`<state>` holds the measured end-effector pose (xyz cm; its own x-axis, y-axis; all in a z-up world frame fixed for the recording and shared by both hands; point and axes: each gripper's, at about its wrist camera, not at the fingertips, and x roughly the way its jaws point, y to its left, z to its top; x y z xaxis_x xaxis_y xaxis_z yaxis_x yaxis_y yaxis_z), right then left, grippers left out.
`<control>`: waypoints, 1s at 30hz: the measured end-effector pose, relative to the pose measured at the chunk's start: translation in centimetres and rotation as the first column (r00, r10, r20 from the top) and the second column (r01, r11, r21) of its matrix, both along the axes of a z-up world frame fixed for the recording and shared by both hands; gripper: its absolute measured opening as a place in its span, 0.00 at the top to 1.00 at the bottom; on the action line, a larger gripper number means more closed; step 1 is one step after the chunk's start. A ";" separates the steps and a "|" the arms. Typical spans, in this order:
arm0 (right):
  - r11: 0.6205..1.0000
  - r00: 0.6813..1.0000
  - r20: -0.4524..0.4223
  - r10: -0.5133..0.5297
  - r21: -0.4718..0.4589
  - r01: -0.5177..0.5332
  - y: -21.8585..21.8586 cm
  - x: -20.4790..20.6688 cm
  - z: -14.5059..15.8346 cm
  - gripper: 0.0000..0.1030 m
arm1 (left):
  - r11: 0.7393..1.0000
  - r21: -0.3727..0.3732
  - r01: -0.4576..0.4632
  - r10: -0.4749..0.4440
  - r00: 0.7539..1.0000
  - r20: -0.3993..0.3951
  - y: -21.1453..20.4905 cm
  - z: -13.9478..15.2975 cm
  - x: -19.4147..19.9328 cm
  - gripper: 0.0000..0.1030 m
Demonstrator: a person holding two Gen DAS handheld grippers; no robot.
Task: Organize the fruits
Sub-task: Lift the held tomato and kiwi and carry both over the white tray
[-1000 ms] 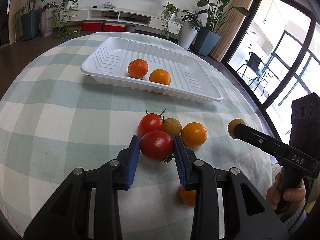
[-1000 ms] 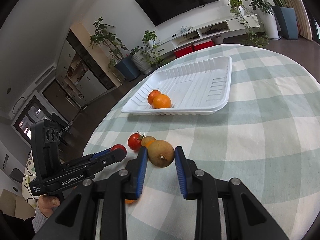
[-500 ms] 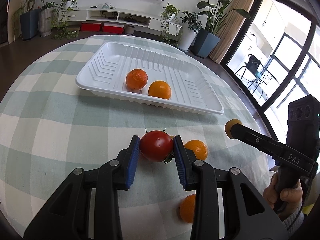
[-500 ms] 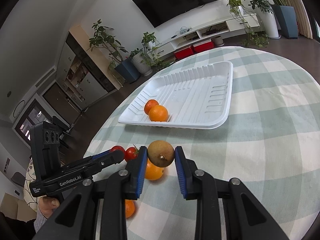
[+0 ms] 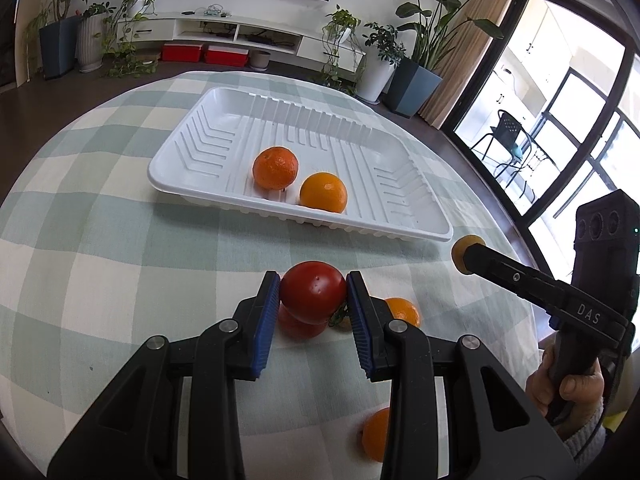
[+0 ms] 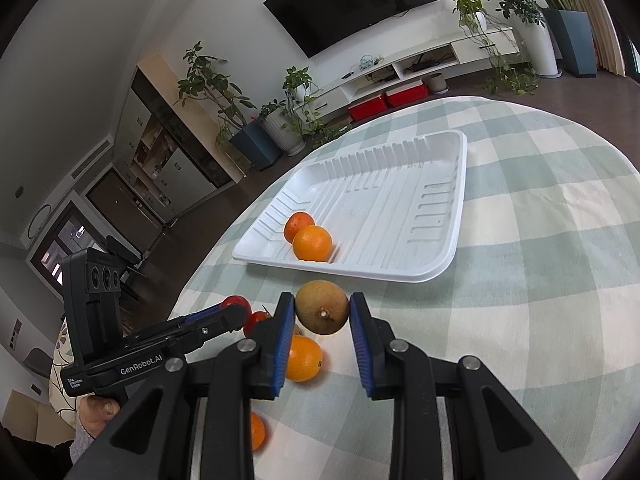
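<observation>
Tomato point(image 5: 313, 292), ripe and red, sits clenched between the jaws of the left gripper point(image 5: 313, 302), lifted above the checked cloth of the bench point(image 5: 100, 240), short of the near rim of the white ribbed tray point(image 5: 192, 148). It is probably soft and thin-skinned, so a light squeeze across its widest part, as here, suits it; harder pressure could split it. The right gripper point(image 6: 322, 314) grasps a brown, rough-skinned round fruit point(image 6: 322, 312), perhaps a kiwi or a longan, by its sides; it looks firmer and less slippery. Two oranges point(image 5: 276, 168) point(image 5: 323, 192) already lie in the tray near its front edge. More fruit waits on the cloth toward the near edge: another tomato point(image 5: 296, 326) and loose oranges point(image 6: 303, 358). Readable writing: "DAS" on the right gripper's arm, "GenRobot.AI" on the left one's.
</observation>
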<state>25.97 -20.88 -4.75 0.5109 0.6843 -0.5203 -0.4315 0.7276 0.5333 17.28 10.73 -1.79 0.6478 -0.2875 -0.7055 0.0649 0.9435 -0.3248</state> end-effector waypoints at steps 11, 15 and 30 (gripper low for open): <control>1.000 1.000 -0.001 0.000 0.002 0.000 0.0 0.4 0.0 0.70 | 1.000 -0.005 -0.005 0.005 1.000 0.000 0.3 0.1 0.7 0.69; 1.000 1.000 0.001 0.001 -0.002 -0.001 0.0 0.5 0.1 0.70 | 1.000 -0.006 -0.008 0.008 1.000 0.002 0.7 0.4 1.5 0.69; 1.000 1.000 -0.006 -0.013 -0.011 0.013 0.1 2.8 0.1 0.70 | 0.999 0.014 -0.031 0.031 0.999 0.013 2.1 1.4 4.8 0.69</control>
